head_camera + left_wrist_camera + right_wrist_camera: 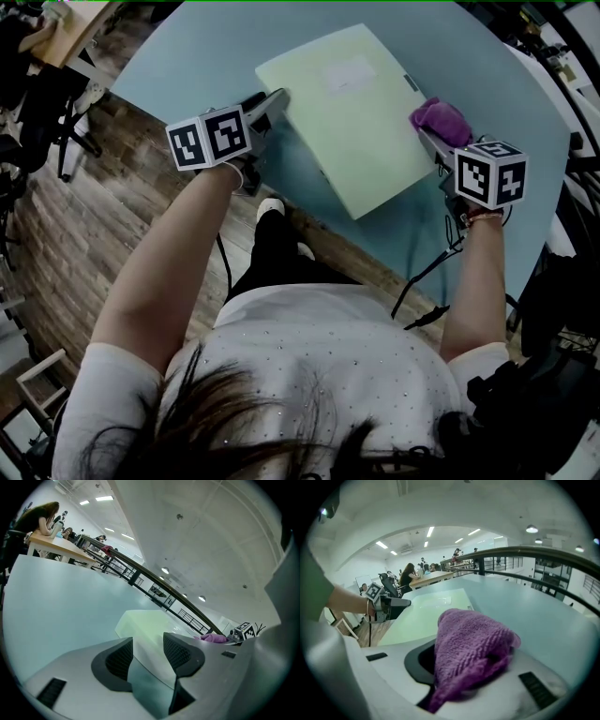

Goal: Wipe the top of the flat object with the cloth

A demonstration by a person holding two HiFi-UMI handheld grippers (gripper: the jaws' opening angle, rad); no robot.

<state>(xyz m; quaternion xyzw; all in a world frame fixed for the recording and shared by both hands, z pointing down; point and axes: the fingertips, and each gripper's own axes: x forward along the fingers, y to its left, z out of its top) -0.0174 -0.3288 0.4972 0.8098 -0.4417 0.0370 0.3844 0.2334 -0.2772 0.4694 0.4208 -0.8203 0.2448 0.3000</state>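
A pale green flat folder (347, 112) lies on the light blue table (187, 66). My left gripper (274, 101) stands open at the folder's left edge, low over the table. In the left gripper view the folder (145, 623) reaches toward the gap between the jaws (147, 651); the pads are not pressing on it. My right gripper (433, 136) is at the folder's right edge, shut on a purple knitted cloth (441, 119). In the right gripper view the cloth (471, 644) bulges out between the jaws and hides them, with the folder (426, 613) just beyond.
The table's near edge runs diagonally in front of the person, with wooden floor (56, 234) below it. Cables (422, 281) hang under the right gripper. Chairs (47, 122) stand at the left. Wooden desks with seated people (412, 576) and a railing (543, 555) lie farther off.
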